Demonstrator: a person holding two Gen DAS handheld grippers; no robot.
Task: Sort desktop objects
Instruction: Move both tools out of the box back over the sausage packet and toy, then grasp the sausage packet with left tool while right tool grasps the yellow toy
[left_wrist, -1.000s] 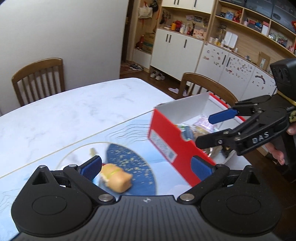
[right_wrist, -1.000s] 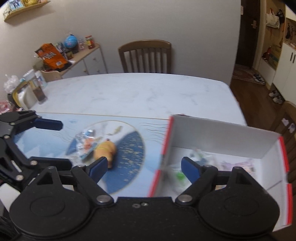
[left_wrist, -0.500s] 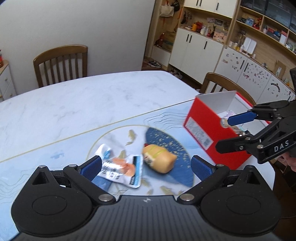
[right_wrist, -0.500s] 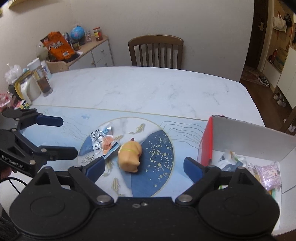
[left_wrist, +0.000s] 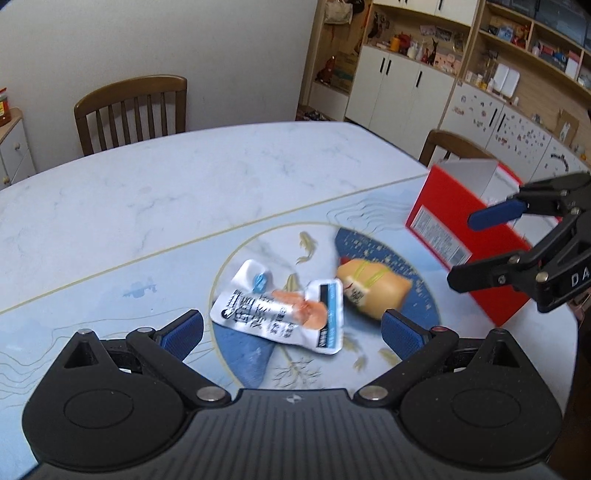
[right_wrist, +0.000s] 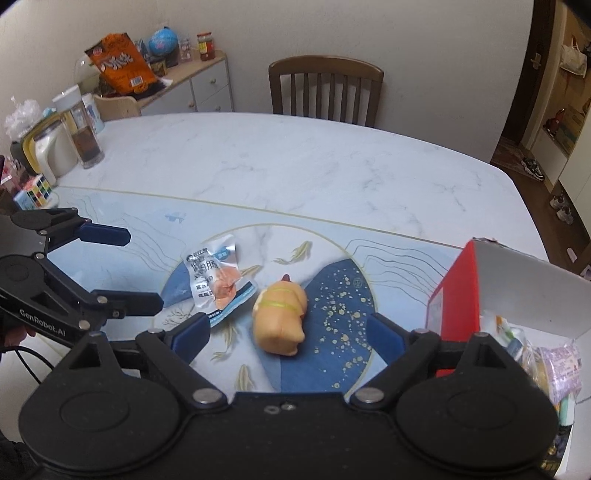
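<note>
Jaws of both grippers spread, empty; snack packet (left_wrist: 280, 314), apparently squishy toy (right_wrist: 280, 314) beyond tips.

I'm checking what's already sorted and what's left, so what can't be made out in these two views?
- Red box contents: left wrist view shows only its outer wall.
- Same box, right wrist view: contents cut off by the frame edge and right gripper.
- Snack packet print: motion-blurred.
- Orange toy: underside hidden.
</note>
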